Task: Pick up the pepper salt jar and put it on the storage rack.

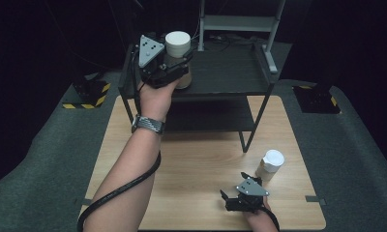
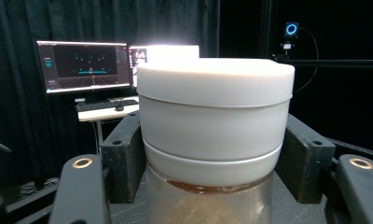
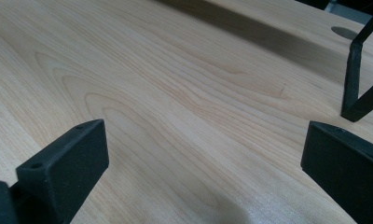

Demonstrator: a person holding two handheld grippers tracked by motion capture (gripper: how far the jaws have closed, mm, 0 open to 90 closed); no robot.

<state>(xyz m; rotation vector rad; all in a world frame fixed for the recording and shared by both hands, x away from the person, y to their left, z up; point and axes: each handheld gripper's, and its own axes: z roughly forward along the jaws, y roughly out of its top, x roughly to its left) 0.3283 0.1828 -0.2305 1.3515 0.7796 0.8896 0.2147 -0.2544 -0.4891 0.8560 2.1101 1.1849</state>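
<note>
right gripper, lower right of the high view, rests spread on the bench. left gripper pinches a white-lidded jar at the shelf's top tier, upper centre; release likely remains. second jar untouched.

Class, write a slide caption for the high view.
Left gripper clamps white-lidded jar above black metal shelf; right gripper rests open.

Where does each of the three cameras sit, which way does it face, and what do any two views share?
High view: above the near side, looking forward and down on the table and shelf; both forearms enter from below.
Left gripper view: on the left gripper, facing level past its jaws at the white-lidded jar.
Right gripper view: on the right gripper, facing the tabletop between open jaws.
Shared: the jar in the high and left gripper views.
</note>
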